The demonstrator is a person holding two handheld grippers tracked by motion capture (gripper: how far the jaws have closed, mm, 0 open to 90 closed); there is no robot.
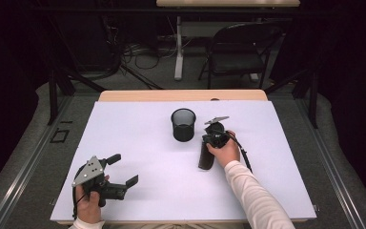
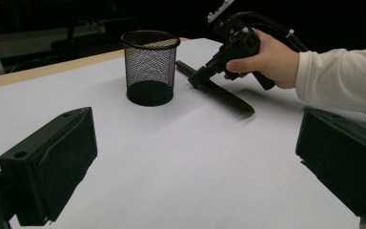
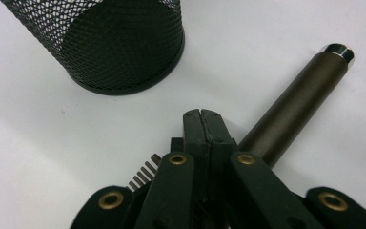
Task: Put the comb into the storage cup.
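Right gripper (image 3: pixel 201 116) clenched on comb (image 2: pixel 221 93) near its handle, left gripper (image 1: pixel 124 169) released near-left; off-centre grip may let comb swing, knocking over cup (image 1: pixel 183 124).

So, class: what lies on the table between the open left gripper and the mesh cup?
Nothing: in the left gripper view, bare white table runs from the left gripper to the mesh cup.

Comb (image 1: pixel 206 157) lies flat on surface (image 1: pixel 162 186), directly under right gripper (image 1: pixel 213 141), handle end running past gripper tips. Mesh pen cup (image 1: pixel 183 124) stands upright on surface just left of and slightly beyond right gripper, apart from comb. Left gripper (image 1: pixel 124 169) well apart, nearer the person, left of both.
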